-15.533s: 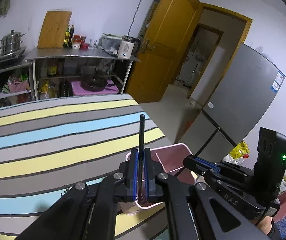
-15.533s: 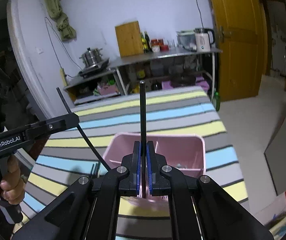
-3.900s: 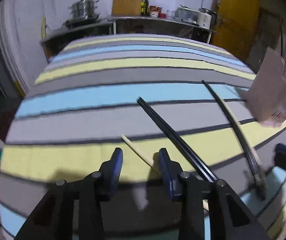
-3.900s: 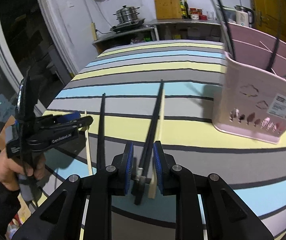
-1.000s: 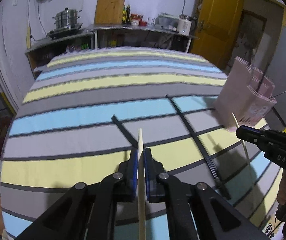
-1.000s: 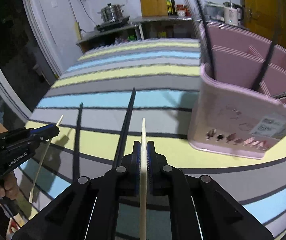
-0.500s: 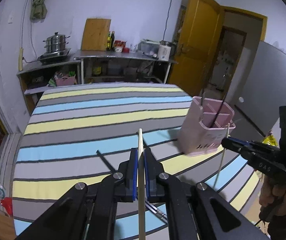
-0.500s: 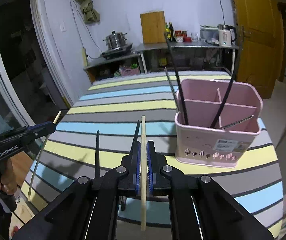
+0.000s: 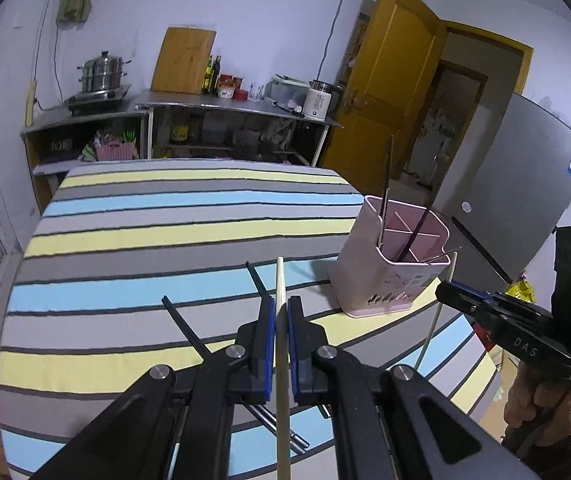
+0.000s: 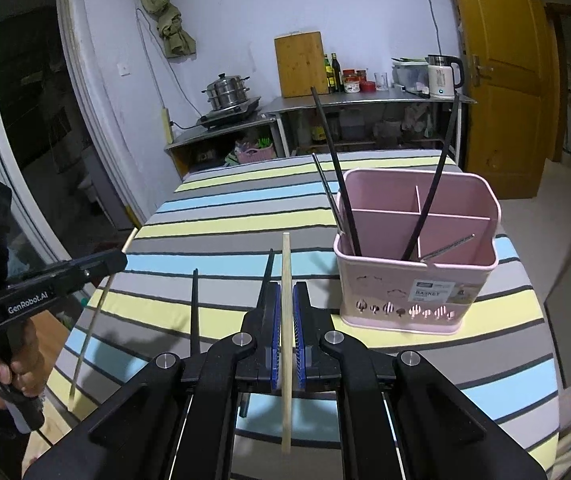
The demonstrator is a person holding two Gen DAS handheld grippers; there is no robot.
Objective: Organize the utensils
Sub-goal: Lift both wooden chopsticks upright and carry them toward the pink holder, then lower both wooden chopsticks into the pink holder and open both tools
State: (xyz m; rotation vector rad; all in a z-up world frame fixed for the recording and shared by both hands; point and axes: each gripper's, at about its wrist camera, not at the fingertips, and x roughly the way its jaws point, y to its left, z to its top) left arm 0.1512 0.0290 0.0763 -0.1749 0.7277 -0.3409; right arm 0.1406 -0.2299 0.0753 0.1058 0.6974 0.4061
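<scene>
Striped cloth in grey, yellow and blue covers the table (image 10: 505, 320) where we work, a kitchen shelf and yellow door behind it. We hold two grippers above the cloth, each clamped on one pale wooden chopstick: the left gripper (image 9: 281, 320) pinches its left chopstick (image 9: 280, 300) near mid-length, the stick running forward between the blue pads, and the right gripper (image 10: 286, 312) does the same with its right chopstick (image 10: 286, 264). Our landmark is the pink utensil basket (image 10: 413, 296), which stands near the table's right-hand edge; it already holds several dark chopsticks (image 10: 337, 176) leaning in its compartments and what looks like a metal utensil resting on its rim. We judge the step in hand to be the carry: both sticks are lifted clear of the cloth and must now go to the basket. The next move, as we read it, calls for tipping each stick toward upright, bringing it over one compartment and letting go only once the tip is inside the walls. Two black chopsticks (image 10: 194, 308) lie on the cloth to the left of the basket, awaiting their turn. Room for moving is generous to the left of the basket, where the cloth is mostly bare; to its right the table ends almost at once, so a missed drop there could fall to the floor, and the leaning sticks inside crowd the approach from above.
</scene>
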